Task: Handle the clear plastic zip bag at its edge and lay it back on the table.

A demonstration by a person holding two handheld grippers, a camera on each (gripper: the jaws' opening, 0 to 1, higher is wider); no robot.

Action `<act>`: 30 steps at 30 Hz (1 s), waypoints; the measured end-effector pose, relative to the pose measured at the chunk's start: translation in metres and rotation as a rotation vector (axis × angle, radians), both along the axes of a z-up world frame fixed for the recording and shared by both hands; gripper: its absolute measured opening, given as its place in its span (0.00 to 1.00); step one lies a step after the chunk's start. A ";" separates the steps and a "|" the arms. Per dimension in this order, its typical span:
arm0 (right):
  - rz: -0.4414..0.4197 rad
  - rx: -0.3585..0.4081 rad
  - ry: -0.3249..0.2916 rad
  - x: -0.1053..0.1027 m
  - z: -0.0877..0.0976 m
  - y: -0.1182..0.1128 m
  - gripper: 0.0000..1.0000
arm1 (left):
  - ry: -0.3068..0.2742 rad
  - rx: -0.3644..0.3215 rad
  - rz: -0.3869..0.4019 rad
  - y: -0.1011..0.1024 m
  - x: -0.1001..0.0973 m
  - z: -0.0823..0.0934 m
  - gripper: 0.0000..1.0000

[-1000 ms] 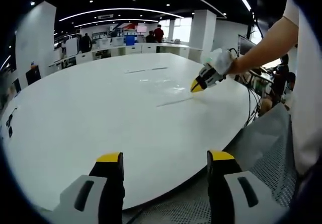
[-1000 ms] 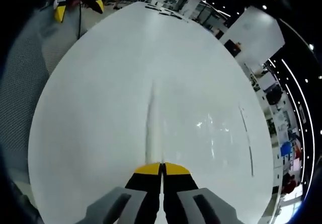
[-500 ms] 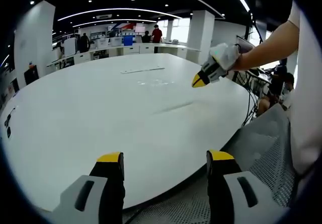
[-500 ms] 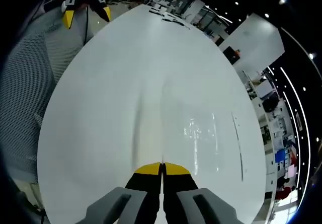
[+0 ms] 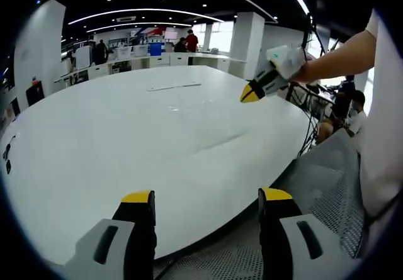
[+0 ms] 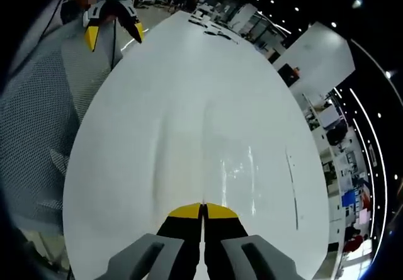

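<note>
The clear plastic zip bag [image 6: 242, 167] shows as faint glints and folds over the white table [image 6: 157, 91], running forward from my right gripper [image 6: 202, 206]. That gripper's yellow-tipped jaws are pressed together on the bag's near edge. In the left gripper view the right gripper [image 5: 247, 95] hangs above the table [image 5: 94, 148] in a person's hand, with the bag's zip strip [image 5: 170, 86] far behind and a thin shadow below. My left gripper [image 5: 206, 196] stands open over the table's near edge, holding nothing. It also appears as the left gripper [image 6: 114, 38], far off.
A grey mesh seat [image 5: 321, 185] lies beside the table's near right edge, with cables [image 5: 308, 129] hanging there. Small black objects [image 5: 6, 151] sit at the table's left rim. Desks, a pillar [image 5: 245, 44] and people stand far behind.
The right gripper has risen off the table with the bag's edge in it, pulling the bag up. The left gripper has stayed put and open.
</note>
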State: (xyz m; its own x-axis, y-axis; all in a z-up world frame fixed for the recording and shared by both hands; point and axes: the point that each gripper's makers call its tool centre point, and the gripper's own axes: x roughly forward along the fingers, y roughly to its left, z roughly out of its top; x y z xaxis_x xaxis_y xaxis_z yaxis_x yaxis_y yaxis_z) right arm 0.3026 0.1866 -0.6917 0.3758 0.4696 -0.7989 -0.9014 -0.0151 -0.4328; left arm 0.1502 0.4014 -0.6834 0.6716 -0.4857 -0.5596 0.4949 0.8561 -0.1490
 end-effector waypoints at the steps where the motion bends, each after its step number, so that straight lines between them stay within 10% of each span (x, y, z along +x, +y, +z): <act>1: 0.000 0.003 0.001 -0.001 0.002 0.001 0.00 | 0.000 -0.002 0.000 0.001 0.000 0.000 0.65; 30: 0.022 0.038 -0.021 -0.034 0.052 0.011 0.00 | -0.050 -0.007 -0.084 -0.005 -0.001 0.021 0.62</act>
